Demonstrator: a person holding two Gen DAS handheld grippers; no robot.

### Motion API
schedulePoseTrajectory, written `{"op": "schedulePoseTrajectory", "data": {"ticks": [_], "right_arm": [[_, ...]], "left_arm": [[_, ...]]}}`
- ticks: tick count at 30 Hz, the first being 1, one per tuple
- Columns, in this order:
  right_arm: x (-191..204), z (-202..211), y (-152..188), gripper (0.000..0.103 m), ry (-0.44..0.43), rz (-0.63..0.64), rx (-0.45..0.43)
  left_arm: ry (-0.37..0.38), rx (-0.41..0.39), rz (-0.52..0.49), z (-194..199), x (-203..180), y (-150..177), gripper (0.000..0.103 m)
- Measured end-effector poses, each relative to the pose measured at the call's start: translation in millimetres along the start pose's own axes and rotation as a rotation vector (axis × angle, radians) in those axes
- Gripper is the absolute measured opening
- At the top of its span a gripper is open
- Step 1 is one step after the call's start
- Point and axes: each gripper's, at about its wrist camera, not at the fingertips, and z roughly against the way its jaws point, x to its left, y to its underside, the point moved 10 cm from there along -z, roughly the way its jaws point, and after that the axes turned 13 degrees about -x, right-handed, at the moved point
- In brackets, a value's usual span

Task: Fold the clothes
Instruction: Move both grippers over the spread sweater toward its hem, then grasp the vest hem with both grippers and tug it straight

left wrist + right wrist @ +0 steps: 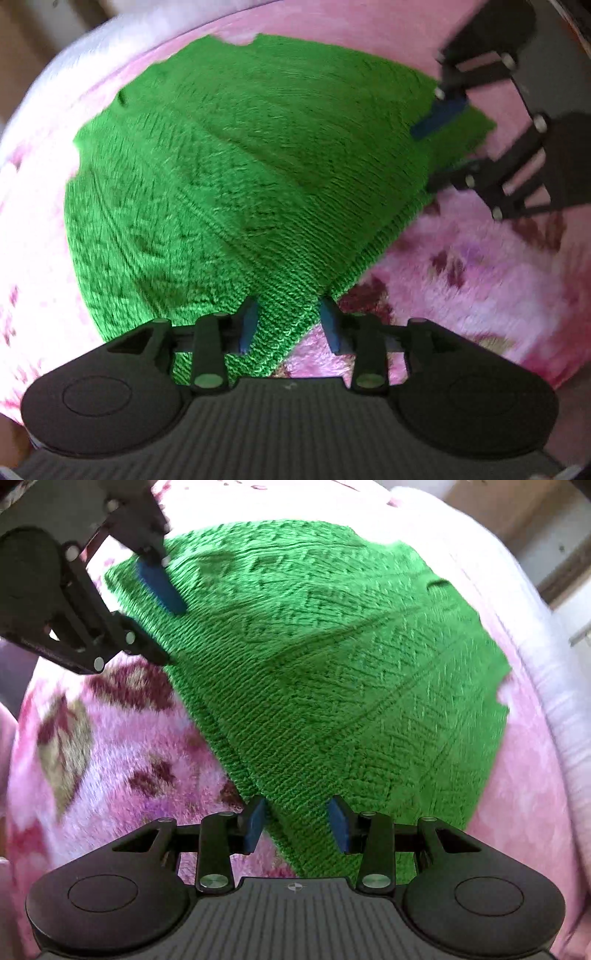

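Note:
A bright green knitted garment lies spread on a pink floral blanket. In the left wrist view my left gripper stands open over a near corner of the knit. The fabric runs between its blue pads, which are apart and do not pinch it. My right gripper is at the garment's right corner, jaws apart, one blue pad above the cloth. In the right wrist view the right gripper is open with the garment lying loose between its pads. The left gripper is at the upper left corner.
The pink floral blanket covers the surface around the garment. A white fluffy border runs along the far side, also seen as a white band. Beyond it the bed edge drops to a brownish floor.

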Motion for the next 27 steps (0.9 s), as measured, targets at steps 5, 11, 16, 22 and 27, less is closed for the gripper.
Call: {"op": "schedulePoseTrajectory", "data": {"ticks": [5,11,16,22,27], "right_arm": [[5,-1,4,0.041,0.033,0.093,-0.015],[-3,0,5,0.041,0.086,0.13,-0.022],[-2,-2,14,0.041,0.106,0.17,0.001],[-3,-5,9,0.037,0.133,0.197,-0.044],[-12,1,8,0.001,0.084,0.13,-0.046]], "left_arm": [[-0.026,0.005,-0.127,-5,-9,-3,0.038],[-0.017,-0.008,-0.08,4,-6,-9,0.03],[-0.037,-0.016,-0.065,-1,1,-9,0.031],[-0.01,-0.046,-0.104,-1,-1,-12,0.008],[0.057,-0.069,-0.107,14,-6,-15,0.001]]}}
